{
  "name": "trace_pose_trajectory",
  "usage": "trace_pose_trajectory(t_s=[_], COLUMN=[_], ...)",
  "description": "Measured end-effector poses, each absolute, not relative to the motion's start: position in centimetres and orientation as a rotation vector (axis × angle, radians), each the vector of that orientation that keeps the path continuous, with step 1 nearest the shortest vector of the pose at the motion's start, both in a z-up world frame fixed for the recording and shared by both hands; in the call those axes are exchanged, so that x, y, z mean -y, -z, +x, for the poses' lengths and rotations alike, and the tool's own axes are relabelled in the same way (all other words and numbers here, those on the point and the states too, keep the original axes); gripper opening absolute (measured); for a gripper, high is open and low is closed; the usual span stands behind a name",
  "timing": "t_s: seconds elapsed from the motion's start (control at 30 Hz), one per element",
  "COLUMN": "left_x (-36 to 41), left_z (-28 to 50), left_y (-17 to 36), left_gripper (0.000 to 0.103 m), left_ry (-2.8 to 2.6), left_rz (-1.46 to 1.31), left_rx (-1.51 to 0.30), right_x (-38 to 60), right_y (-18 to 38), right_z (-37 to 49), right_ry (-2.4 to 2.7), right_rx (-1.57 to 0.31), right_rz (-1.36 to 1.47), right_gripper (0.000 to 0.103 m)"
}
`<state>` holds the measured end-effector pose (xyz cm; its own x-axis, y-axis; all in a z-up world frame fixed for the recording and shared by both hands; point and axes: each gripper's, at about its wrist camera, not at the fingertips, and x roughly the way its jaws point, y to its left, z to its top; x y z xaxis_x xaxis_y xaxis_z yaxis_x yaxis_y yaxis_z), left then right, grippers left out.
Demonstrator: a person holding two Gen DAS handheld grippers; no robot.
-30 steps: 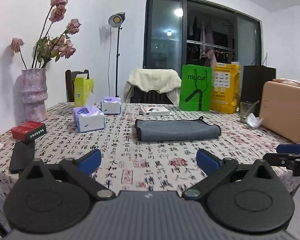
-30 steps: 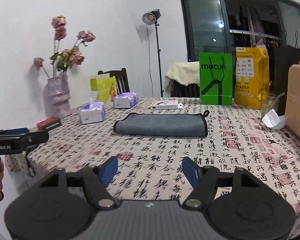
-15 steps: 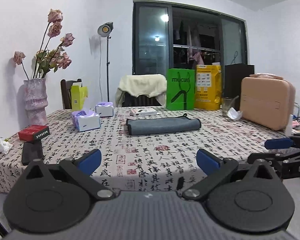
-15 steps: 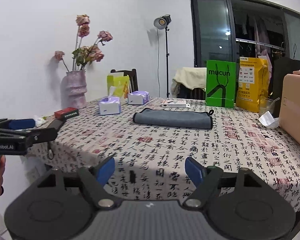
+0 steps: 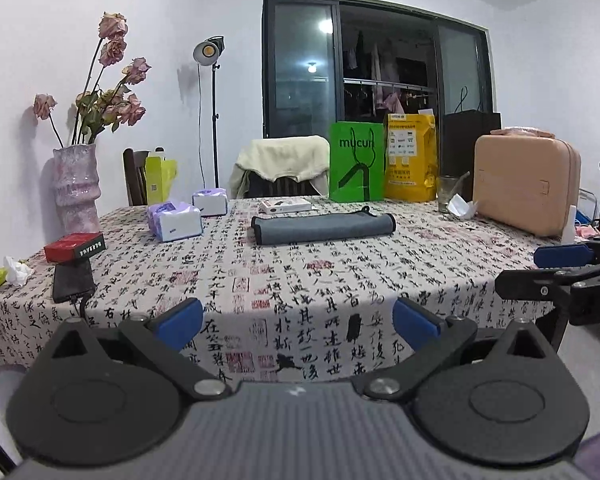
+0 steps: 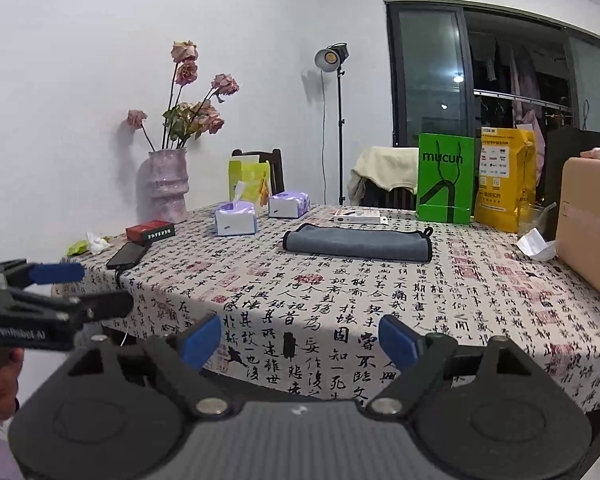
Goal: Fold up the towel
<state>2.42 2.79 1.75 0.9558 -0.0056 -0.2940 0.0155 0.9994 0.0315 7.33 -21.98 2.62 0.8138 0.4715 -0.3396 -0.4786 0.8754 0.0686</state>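
A grey towel (image 5: 323, 228) lies folded into a long flat strip near the far middle of the table; it also shows in the right wrist view (image 6: 357, 242). My left gripper (image 5: 298, 323) is open and empty, held off the table's near edge, well short of the towel. My right gripper (image 6: 301, 340) is open and empty too, also back beyond the near edge. Each gripper shows at the side of the other's view: the right one (image 5: 556, 270) and the left one (image 6: 72, 288).
The table (image 5: 300, 280) has a calligraphy-print cloth. On it stand a pink vase (image 5: 76, 184), tissue packs (image 5: 175, 220), a red box (image 5: 75, 246), a black phone (image 5: 72, 280), a green bag (image 5: 357, 168), a yellow bag (image 5: 411, 168) and a tan case (image 5: 526, 186).
Both grippers have pulled back and away from the table, so the towel looks smaller and the table's near edge has come into view. Both stay open.
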Motion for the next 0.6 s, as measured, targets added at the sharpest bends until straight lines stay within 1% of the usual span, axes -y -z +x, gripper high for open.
trace_pose_trajectory(t_s=[0.6], left_x=[-2.4], left_z=[-0.1], left_y=[-1.3], left_gripper=[0.103], left_ry=[0.029], left_rz=[0.004], left_rx=[-0.308], right_x=[23.6], right_y=[-1.0], right_z=[3.9], right_ry=[-0.463], right_rx=[-0.386], right_rz=[0.037], right_gripper=[0.088])
